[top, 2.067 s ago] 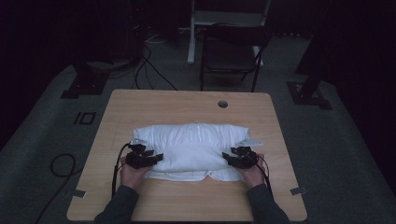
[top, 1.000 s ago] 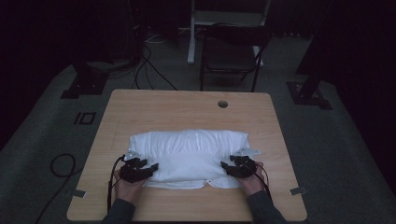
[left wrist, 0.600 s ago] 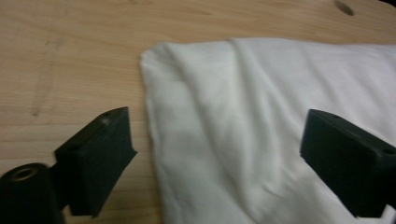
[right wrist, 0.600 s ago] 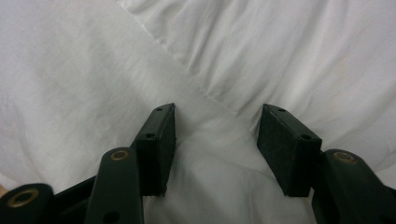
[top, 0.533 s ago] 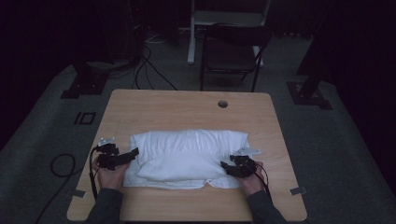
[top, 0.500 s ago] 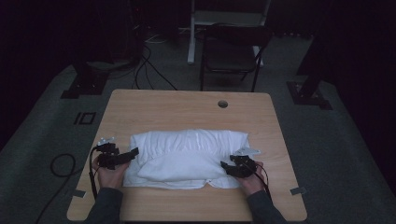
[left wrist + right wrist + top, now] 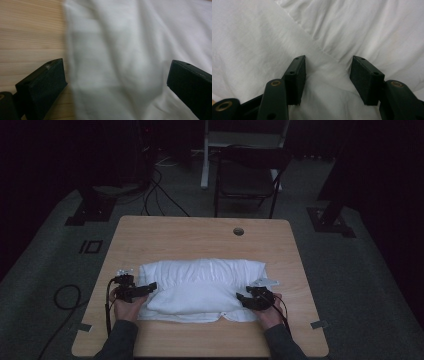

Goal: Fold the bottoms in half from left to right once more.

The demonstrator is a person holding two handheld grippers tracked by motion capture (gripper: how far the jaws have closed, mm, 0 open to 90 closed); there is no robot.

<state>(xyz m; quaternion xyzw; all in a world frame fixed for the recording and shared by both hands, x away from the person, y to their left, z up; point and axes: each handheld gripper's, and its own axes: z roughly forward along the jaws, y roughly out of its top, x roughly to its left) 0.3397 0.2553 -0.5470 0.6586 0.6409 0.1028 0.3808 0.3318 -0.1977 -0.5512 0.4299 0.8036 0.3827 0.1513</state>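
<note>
White pillow (image 7: 200, 287), lower centre, on desk (image 7: 200, 232). Left gripper (image 7: 148, 286): fingers just opened wide, released, shifted left. Right gripper (image 7: 241, 298): fingers part-open, pressed into fabric, grip uncertain.

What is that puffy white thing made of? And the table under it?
The white pillow looks like soft woven cloth, probably cotton, matte, with wrinkles and folds, and it puffs up as if stuffed. The table looks like light wood or a wood-look top, smooth, with straight grain lines running along it.
</note>
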